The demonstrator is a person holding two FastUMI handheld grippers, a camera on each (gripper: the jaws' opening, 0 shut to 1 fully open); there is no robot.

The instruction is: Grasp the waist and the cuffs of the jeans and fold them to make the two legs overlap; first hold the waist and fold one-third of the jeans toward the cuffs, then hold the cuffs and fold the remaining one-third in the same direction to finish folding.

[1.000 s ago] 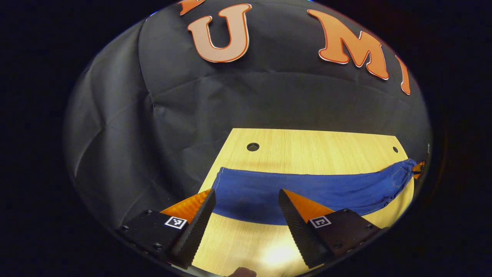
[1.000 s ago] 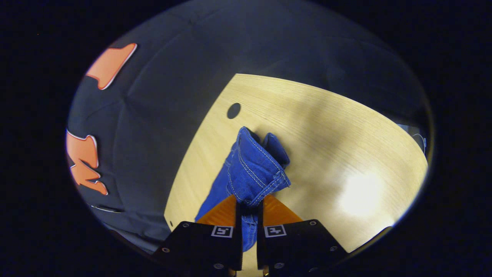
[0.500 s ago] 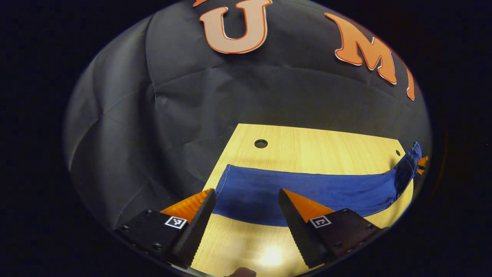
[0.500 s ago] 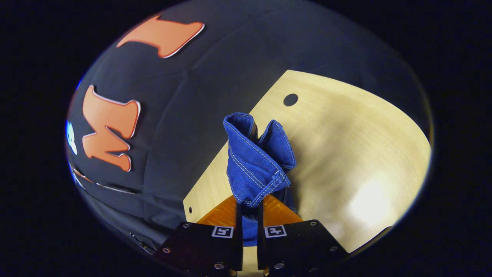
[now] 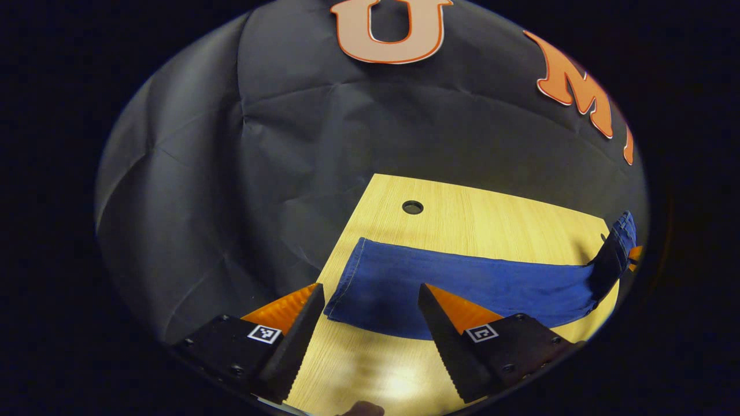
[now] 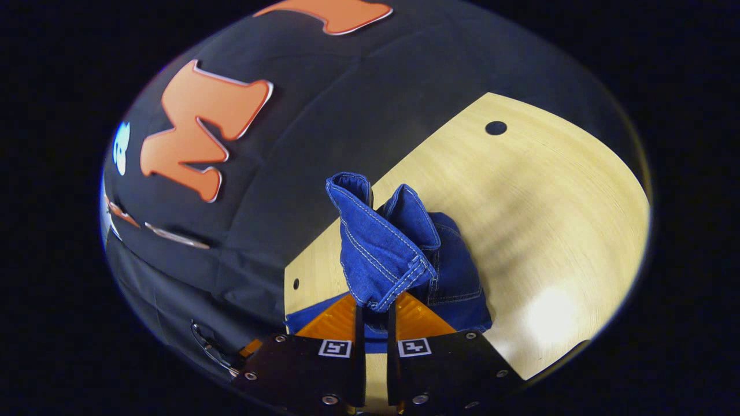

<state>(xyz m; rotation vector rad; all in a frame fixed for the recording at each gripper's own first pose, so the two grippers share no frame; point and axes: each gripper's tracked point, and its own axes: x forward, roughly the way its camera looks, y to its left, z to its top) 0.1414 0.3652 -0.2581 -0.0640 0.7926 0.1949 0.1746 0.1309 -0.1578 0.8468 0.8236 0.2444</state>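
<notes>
Right gripper (image 6: 374,312) clenched on blue denim jeans' waist (image 6: 381,242), lifted — probably first third-fold; left gripper (image 5: 370,312) released — next carry waist toward cuffs (image 5: 347,283).

Left hand-held gripper (image 5: 370,297): black finger mounts, small round screws, one square black-and-white tag per side, serrated inner faces. Right hand-held gripper (image 6: 376,309): same black mounts, screws and tags.

Pale wooden table (image 5: 462,222), round hole (image 5: 413,207)
</notes>
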